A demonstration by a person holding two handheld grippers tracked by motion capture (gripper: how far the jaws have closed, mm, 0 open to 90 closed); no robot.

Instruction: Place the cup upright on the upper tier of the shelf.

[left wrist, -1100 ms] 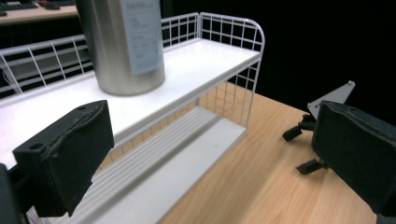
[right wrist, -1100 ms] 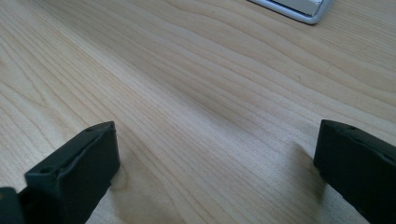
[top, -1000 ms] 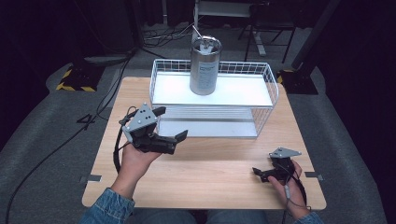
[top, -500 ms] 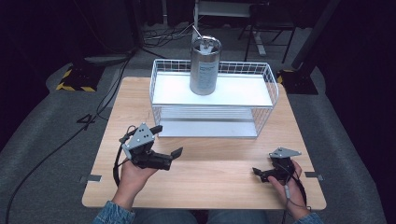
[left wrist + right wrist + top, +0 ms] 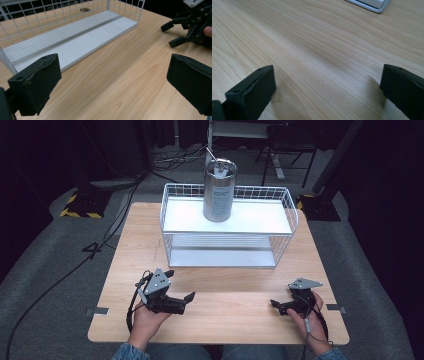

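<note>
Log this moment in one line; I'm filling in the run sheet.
left gripper: open, empty, low over table | right gripper: open, empty | metal can: upright on wire rack

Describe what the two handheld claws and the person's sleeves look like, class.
Each claw, left and right, is black with two blocky, matte jaw pads, a grey three-cornered plate on top and a trailing black cable. The sleeves are blue denim.
</note>
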